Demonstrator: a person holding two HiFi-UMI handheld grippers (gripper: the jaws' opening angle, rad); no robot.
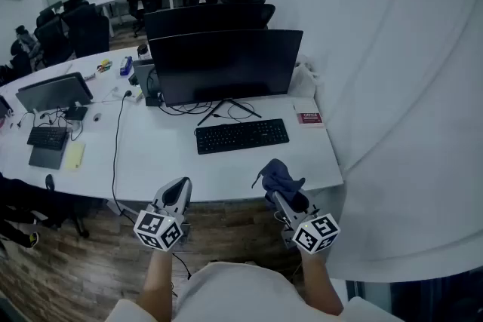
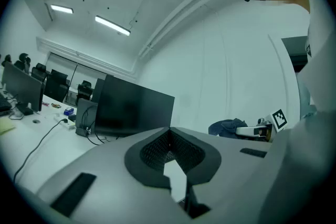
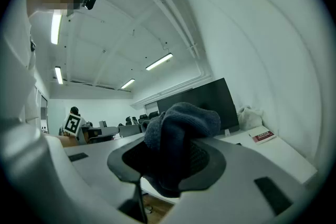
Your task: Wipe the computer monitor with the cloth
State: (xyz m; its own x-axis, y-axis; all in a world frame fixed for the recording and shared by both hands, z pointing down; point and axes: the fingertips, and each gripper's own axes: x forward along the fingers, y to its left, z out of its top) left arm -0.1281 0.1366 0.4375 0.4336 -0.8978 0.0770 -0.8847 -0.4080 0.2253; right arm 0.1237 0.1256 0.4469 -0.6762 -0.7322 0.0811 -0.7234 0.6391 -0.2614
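Monitor (image 1: 225, 64) stands at the desk's (image 1: 162, 158) far edge, well apart from the cloth (image 1: 281, 176). At the near edge the right gripper's (image 1: 274, 194) fingers clamp it; the left gripper's (image 1: 179, 188) fingers are closed, empty. Wiping seems all still to do

Grey left claw (image 1: 180, 185), grey right claw (image 1: 278, 194), black-and-white marker cubes (image 1: 159, 230), apparently white top (image 1: 226, 289)

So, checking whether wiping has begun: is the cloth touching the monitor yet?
Apart. In the head view the cloth sits in the right gripper, with the whole keyboard lying between it and the monitor.
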